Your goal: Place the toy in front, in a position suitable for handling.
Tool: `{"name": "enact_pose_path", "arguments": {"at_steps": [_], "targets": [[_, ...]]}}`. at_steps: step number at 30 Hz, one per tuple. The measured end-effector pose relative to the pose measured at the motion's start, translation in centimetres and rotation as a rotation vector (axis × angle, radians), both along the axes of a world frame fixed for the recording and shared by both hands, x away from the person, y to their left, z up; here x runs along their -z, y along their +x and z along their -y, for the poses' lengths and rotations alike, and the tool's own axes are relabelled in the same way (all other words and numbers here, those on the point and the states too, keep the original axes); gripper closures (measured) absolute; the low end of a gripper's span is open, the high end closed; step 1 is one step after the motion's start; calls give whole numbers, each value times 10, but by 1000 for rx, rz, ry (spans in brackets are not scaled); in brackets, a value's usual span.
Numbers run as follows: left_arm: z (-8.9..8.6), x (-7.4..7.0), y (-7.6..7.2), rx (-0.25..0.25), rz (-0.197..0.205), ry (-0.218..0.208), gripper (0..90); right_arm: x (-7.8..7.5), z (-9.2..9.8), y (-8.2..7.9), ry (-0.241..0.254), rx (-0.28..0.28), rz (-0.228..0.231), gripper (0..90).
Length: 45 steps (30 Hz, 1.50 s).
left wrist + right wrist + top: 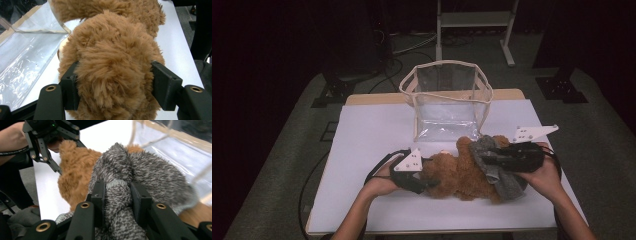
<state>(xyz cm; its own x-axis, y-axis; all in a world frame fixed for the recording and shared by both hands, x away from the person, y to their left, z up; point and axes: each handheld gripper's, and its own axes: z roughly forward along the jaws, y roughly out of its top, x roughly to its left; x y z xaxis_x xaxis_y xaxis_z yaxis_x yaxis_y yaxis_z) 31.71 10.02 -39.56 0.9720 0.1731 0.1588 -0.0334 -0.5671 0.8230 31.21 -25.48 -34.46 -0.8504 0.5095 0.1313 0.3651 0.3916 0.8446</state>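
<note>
A person works at a white table [362, 150], with 2 forearms coming in from the bottom edge of the high view. On the left, the left hand [379, 184] lies low on the tabletop, wrist nearly flat, pointing the left gripper [424, 176] to the right into the head end of a brown teddy bear [457, 175]. In the left gripper view its 2 black jaws press into the brown fur from both sides, clamped on the bear. The bear lies on its side across the middle of the table, just in front of a clear plastic bag [447, 100] that stands open and upright. Further right, a grey knitted garment [502, 167] wraps the bear's lower half. The right hand [542, 175] angles inward from the right, holding the right gripper [486, 159] level and pointing left. In the right gripper view its jaws pinch a bunched fold of the grey knit.
</note>
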Motion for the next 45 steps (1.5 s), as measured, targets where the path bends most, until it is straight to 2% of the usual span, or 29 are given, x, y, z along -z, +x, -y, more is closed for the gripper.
{"name": "enact_pose_path", "arguments": {"at_steps": [6,10,12,16,23,27,30,32,35,38,41,45], "targets": [[0,0,1,-1,-4,-3,342,-9,39,-11,-22,91,14,672],[0,0,1,-2,-7,-5,341,-13,56,-15,-24,138,27,672],[1,0,1,-3,-5,-3,339,-13,58,-15,-30,147,23,672],[2,-1,1,-5,-3,-1,336,-5,44,-10,-40,112,9,672],[3,-1,1,-1,-5,2,337,9,-9,2,-51,-7,-8,673],[3,-1,1,-2,-5,-1,337,7,-37,6,-42,-73,0,672],[3,-1,1,-6,-6,-2,337,4,-53,8,-58,-104,21,672],[2,0,1,-6,-4,-4,336,5,-56,9,-77,-106,31,673],[2,0,2,-8,-8,-14,316,11,-50,12,-99,-82,21,680],[1,0,3,-14,-5,-18,280,19,-38,15,-76,-65,-10,686],[-2,2,4,-29,-21,-23,242,25,-29,17,-43,-57,-33,691],[-4,7,7,-40,-51,-39,197,28,-25,15,-38,-55,-30,693]]}}
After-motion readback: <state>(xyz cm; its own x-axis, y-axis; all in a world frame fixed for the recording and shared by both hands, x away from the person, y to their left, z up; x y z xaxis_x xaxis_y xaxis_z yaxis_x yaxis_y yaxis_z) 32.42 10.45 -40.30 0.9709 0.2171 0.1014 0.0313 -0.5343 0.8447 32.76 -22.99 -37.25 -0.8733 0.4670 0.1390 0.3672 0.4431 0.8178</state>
